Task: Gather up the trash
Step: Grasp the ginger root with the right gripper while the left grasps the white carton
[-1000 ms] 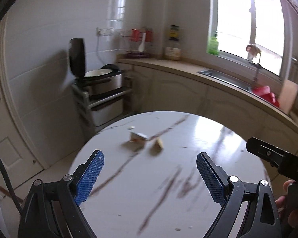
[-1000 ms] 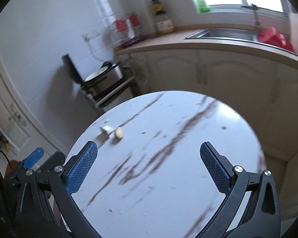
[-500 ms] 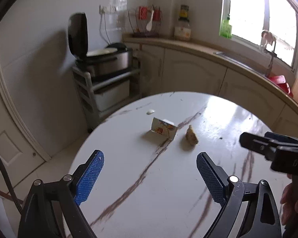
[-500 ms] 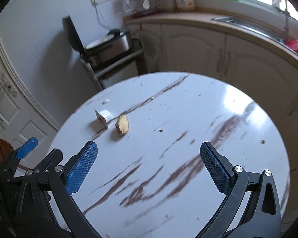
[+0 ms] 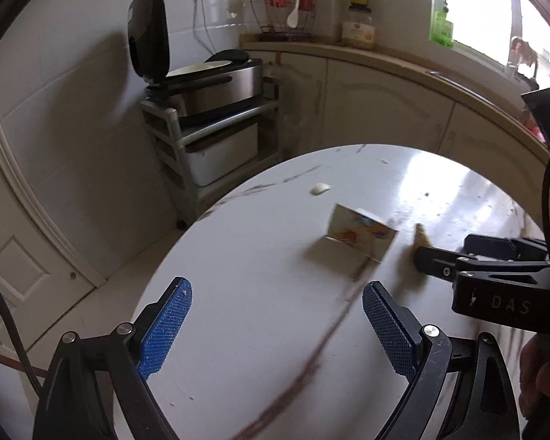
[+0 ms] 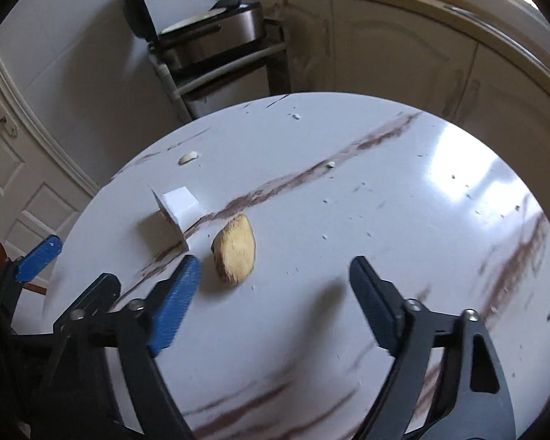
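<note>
Right hand-held gripper (image 6: 275, 278) closing, nothing yet between pads, left hand-held gripper (image 5: 277, 311) wide open; best centred over brown scrap (image 6: 234, 253) at frame centre on tabletop (image 6: 385, 183).

We are seeing a round table (image 6: 385, 190) with a glossy, smooth white top veined in brown like marble, catching window glare. We are looking at a small printed carton (image 5: 361, 233) that seems like paper board, and a tan scrap (image 6: 234, 251) showing a rough, matt face. Blue finger pads (image 5: 165, 330) are showing a knurled texture on matt black plastic frames.
</note>
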A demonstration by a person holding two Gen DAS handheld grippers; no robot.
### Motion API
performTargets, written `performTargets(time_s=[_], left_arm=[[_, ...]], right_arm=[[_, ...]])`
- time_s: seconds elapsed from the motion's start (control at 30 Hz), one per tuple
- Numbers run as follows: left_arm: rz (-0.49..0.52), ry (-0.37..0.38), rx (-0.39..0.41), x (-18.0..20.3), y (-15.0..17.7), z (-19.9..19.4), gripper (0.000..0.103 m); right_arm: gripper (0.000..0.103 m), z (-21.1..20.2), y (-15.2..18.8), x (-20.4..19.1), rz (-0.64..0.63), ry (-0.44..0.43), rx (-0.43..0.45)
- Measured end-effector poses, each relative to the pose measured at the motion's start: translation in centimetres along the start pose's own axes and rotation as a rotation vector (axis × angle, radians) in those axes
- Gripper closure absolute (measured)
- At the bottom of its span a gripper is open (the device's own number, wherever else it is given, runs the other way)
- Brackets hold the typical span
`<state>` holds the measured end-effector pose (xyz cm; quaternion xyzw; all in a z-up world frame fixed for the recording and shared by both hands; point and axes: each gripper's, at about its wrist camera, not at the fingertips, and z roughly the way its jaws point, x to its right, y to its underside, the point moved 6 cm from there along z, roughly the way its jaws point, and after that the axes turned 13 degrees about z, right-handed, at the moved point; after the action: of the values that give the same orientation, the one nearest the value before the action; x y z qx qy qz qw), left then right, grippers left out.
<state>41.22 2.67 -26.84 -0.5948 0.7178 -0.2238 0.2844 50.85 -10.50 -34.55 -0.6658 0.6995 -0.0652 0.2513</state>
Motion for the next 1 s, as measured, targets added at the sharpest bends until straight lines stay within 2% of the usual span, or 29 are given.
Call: performTargets(time_s=[0.1,0.2,0.27,0.37,0.67,0.87,0.93,0.97,1.0], left_arm=[[-0.003,0.011,-0.009,0.0,-0.5,1.1,0.011],[0.007,0.034,-0.011,0.6,-1.3,2.3,0.011],[0.013,0.052,-0.010,1.0,-1.7,2.9,0.011],[0.017,0.073,-0.005,1.3,-2.2,3.7,0.011],[0.054,0.108,-0.005,2.5,-4.1,6.5,0.011],[0.066,0.097,-0.019,3.2,-5.2,8.6,0.011],[0.062,0.108,-0.026,3.2,-5.6,9.4,0.016],[0.060,0.122,-0.037,3.3,-5.6,9.8,0.032],[0.062,0.123,-0.045,3.5,-5.6,10.0,0.041]], right_arm=[[0.031,0.6,-0.2,-0.4,-0.037,0.028,0.010],[0.043,0.7,-0.1,-0.9,-0.073,0.035,0.019],[0.064,0.5,0.1,-1.1,-0.093,0.014,0.025],[0.080,0.1,0.6,-1.0,-0.096,-0.021,0.021],[0.080,-1.1,0.5,1.8,-0.025,-0.064,0.028],[0.080,-1.9,0.4,3.0,-0.007,-0.070,0.037],[0.080,-1.8,0.4,2.9,-0.003,-0.073,0.036],[0.080,-1.8,0.5,2.9,-0.001,-0.077,0.034],[0.080,-1.8,0.5,2.8,0.000,-0.079,0.033]])
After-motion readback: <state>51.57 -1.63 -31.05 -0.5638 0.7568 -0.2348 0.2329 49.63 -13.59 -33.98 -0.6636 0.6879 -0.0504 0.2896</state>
